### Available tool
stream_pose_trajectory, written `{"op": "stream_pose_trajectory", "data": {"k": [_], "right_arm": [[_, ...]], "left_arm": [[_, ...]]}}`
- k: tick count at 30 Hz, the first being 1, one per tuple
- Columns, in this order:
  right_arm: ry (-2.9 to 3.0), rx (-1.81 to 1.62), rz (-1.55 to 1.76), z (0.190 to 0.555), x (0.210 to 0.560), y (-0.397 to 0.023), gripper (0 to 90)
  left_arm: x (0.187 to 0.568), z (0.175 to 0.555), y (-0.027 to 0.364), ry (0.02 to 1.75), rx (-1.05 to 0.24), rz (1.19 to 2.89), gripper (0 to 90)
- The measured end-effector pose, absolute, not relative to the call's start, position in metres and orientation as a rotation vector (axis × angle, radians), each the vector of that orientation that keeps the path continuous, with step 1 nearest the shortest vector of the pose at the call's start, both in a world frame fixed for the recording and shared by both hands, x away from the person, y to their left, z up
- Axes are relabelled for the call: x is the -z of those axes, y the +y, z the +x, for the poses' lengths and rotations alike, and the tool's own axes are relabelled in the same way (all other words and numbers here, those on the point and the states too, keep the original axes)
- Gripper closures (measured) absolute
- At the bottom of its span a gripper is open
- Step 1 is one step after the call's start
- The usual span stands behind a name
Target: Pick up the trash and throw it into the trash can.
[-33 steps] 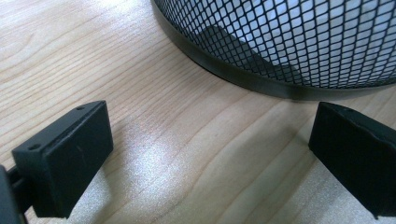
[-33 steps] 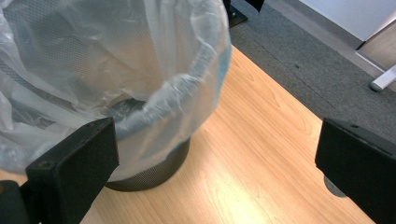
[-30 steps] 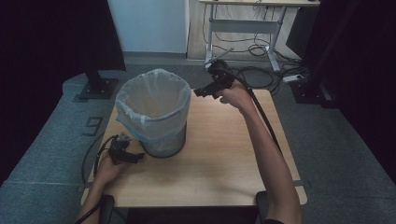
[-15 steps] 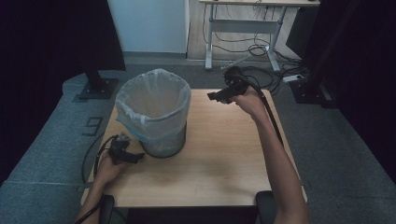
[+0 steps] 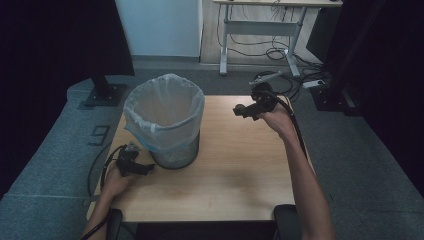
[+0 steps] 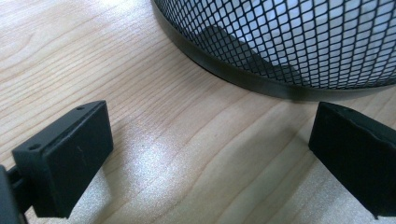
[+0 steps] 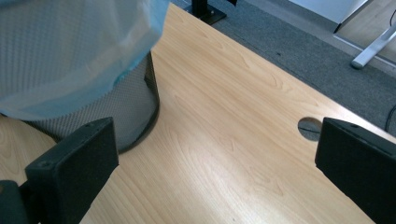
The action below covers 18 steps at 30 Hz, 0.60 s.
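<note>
A black mesh wastebasket (image 5: 167, 127) lined with a pale translucent bag stands on the left half of the wooden table (image 5: 235, 170). My left gripper (image 5: 142, 168) rests low on the table at the basket's near left foot, open, nothing between its jaws; the mesh wall (image 6: 299, 42) fills the space just ahead of it. My right gripper (image 5: 239, 110) is held in the air above the table's far right part, pointing left toward the basket (image 7: 70, 70), open and empty.
A round cable hole (image 7: 309, 128) is cut in the tabletop near its far edge. A monitor stand base (image 5: 106, 94) sits on the grey floor behind the table's left corner. A desk frame with cables (image 5: 270, 47) stands at the back.
My right gripper has pulled away from above the basket's rim, moving right and slightly toward the person. The left gripper has stayed still beside the basket.
</note>
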State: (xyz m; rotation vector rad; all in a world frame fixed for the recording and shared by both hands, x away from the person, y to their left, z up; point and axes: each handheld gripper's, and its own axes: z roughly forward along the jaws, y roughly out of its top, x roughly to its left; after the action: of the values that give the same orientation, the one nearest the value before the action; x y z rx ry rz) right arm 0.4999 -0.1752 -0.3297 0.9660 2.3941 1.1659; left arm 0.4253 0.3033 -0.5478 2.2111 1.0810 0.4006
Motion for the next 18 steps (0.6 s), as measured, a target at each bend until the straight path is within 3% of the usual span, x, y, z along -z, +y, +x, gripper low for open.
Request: {"op": "stream_pose_trajectory", "data": {"k": [18], "right_arm": [[2.354, -1.173, 0.998, 0.481, 0.385, -0.209, 0.0]], "left_arm": [[0.548, 0.425, 0.303, 1.082, -0.399, 2.211, 0.0]]}}
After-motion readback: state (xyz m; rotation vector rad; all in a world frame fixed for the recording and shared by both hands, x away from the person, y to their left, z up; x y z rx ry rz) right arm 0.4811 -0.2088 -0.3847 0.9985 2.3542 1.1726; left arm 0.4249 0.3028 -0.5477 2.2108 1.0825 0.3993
